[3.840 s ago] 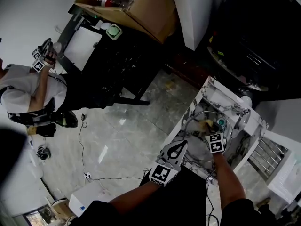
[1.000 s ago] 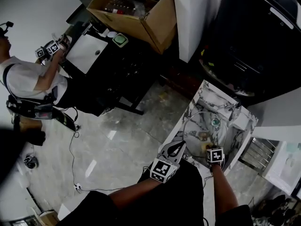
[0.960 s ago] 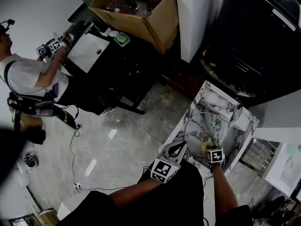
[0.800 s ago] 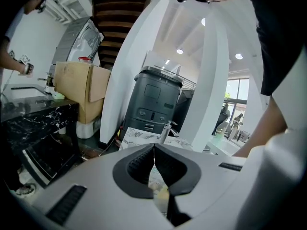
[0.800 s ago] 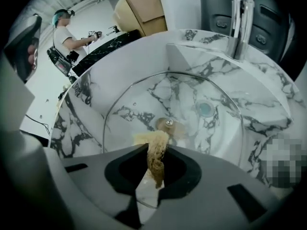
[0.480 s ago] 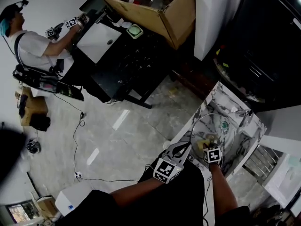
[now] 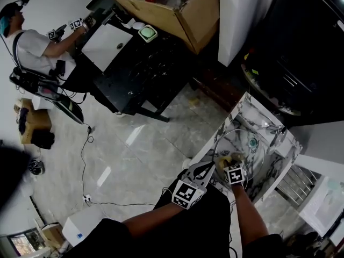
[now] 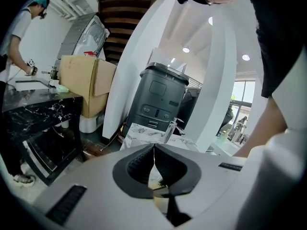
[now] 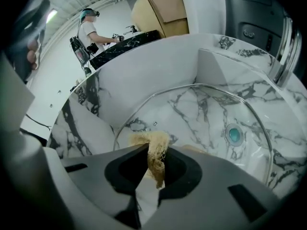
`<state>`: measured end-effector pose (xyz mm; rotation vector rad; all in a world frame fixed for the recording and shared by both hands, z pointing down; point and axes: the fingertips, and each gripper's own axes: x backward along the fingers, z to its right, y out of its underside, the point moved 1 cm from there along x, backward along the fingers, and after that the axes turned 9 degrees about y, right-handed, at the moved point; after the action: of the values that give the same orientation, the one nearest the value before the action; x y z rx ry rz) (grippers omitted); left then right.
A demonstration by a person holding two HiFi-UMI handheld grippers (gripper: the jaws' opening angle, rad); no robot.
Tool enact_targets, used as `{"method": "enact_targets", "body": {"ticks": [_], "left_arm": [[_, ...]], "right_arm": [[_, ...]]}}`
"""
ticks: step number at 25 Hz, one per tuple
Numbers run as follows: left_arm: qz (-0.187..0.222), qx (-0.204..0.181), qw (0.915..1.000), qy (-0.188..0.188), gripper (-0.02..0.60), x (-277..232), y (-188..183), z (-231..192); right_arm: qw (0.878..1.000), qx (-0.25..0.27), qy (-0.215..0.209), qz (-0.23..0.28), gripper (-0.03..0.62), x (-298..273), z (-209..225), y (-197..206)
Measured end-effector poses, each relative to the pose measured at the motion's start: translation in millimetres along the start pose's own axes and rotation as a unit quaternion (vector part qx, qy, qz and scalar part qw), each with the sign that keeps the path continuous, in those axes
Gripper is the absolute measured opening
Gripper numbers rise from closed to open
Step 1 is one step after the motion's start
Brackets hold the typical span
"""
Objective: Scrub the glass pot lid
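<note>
The glass pot lid (image 9: 206,111) lies in the marble sink (image 9: 144,83), its thin metal rim sweeping round most of the basin. The tap (image 9: 283,42) stands at the far edge.

The right gripper (image 9: 153,153) has its jaws clamped on a tan, fibrous scrubber (image 9: 154,143). The tuft sticks out past the tips and sits at the near part of the lid, on or just above the glass; which of the two I cannot tell.

The left gripper (image 8: 154,150) points toward the sink with its jaw tips closed together. A sliver of metal shows in the gap behind the tips (perhaps the lid's rim), but whether the jaws pinch it cannot be told. In the head view the left gripper (image 7: 208,167) sits at the sink's near edge, just beside the right gripper (image 7: 228,163) and the lid (image 7: 244,144).

As for progress, the tool is in hand and at the glass, so the scrubbing looks begun or on the point of beginning. No foam, water or streaks show on the lid, and nothing marks any patch as already cleaned. By my judgement most of the surface is left to do — the far half, the rim, and the side that faces down.
</note>
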<state>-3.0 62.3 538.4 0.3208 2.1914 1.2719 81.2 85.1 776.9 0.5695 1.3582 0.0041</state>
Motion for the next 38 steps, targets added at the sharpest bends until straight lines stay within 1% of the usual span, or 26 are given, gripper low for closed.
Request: {"method": "enact_targets", "body": {"ticks": [2, 5, 13, 17, 21, 24, 28, 33, 38], "left_arm": [[-0.004, 0.004, 1.0000, 0.002, 0.017, -4, 2, -1], [-0.002, 0.006, 1.0000, 0.007, 0.017, -11, 2, -2], [-0.009, 0.003, 1.0000, 0.002, 0.017, -16, -1, -11], [-0.011, 0.003, 0.9999, 0.000, 0.017, -18, -4, -18], [-0.016, 0.005, 0.9999, -0.002, 0.017, -19, -3, -24], [-0.016, 0.005, 0.9999, -0.001, 0.017, -20, -2, -26], [-0.023, 0.011, 0.9997, 0.004, 0.017, -23, -1, -27], [-0.026, 0.010, 0.9996, 0.009, 0.017, -31, -4, -26], [-0.024, 0.008, 0.9995, 0.017, 0.017, -39, -8, -24]], "right_arm": [[1.000, 0.012, -0.001, 0.000, 0.069, -3, 1, -1], [1.000, 0.017, -0.003, -0.001, 0.069, -4, 4, -6], [1.000, 0.008, -0.006, 0.010, 0.069, -12, 14, -30], [1.000, 0.000, -0.004, 0.027, 0.069, -18, 25, -44], [1.000, -0.003, -0.012, 0.023, 0.069, -21, 32, -51], [1.000, -0.004, -0.004, 0.026, 0.069, -21, 43, -56], [0.999, -0.023, 0.015, 0.033, 0.069, -23, 63, -60], [0.998, -0.046, 0.021, 0.036, 0.069, -23, 78, -60], [0.998, -0.053, 0.026, 0.039, 0.069, -23, 89, -58]]}}
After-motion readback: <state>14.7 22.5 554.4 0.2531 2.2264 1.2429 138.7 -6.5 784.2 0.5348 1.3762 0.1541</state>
